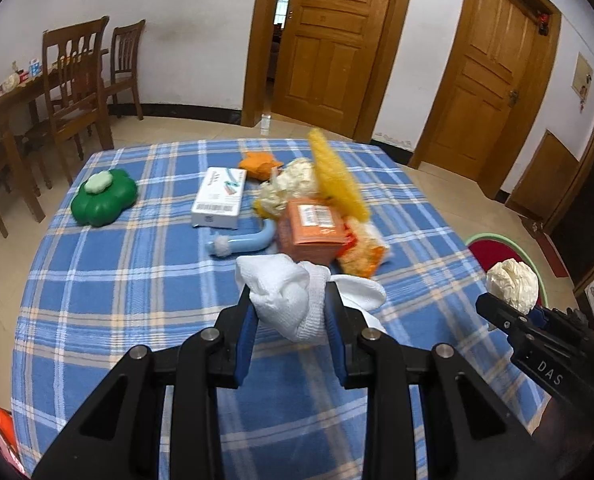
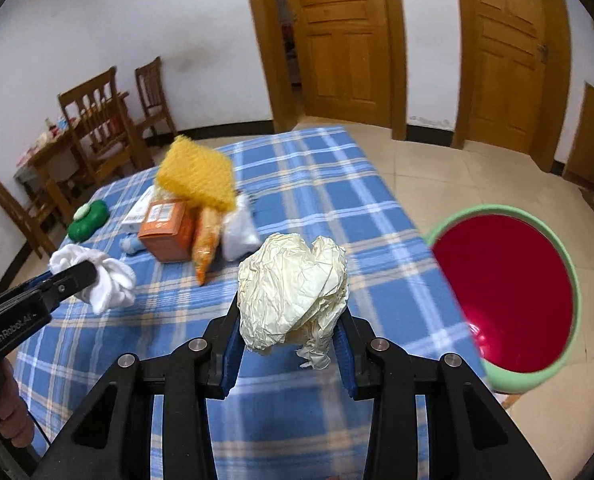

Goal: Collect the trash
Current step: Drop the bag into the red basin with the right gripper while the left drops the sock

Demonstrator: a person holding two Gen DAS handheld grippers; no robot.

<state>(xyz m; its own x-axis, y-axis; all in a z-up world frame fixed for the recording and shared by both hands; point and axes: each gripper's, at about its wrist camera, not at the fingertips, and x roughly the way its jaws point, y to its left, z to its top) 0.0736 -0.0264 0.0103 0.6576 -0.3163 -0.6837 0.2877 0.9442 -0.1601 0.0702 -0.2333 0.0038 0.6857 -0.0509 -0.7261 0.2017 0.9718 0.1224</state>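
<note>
My right tongs (image 2: 293,344) clamp a paper wad (image 2: 293,296) at centre frame, bound for the bin (image 2: 577,292) at right. My left tongs (image 1: 291,320) pinch a white cloth (image 1: 293,300) above the table (image 1: 97,320).

A table (image 1: 109,280) covered in a blue plaid cloth carries a cluster of things ahead of the left fingers: an orange box (image 1: 311,232), a snack packet (image 1: 363,252) touching its right side, and a blue tube (image 1: 245,242) to its left. Farther ahead lie a white box (image 1: 218,198) and an orange star-shaped toy (image 1: 259,165). A green flower-shaped case (image 1: 104,198) sits well to the left.
</note>
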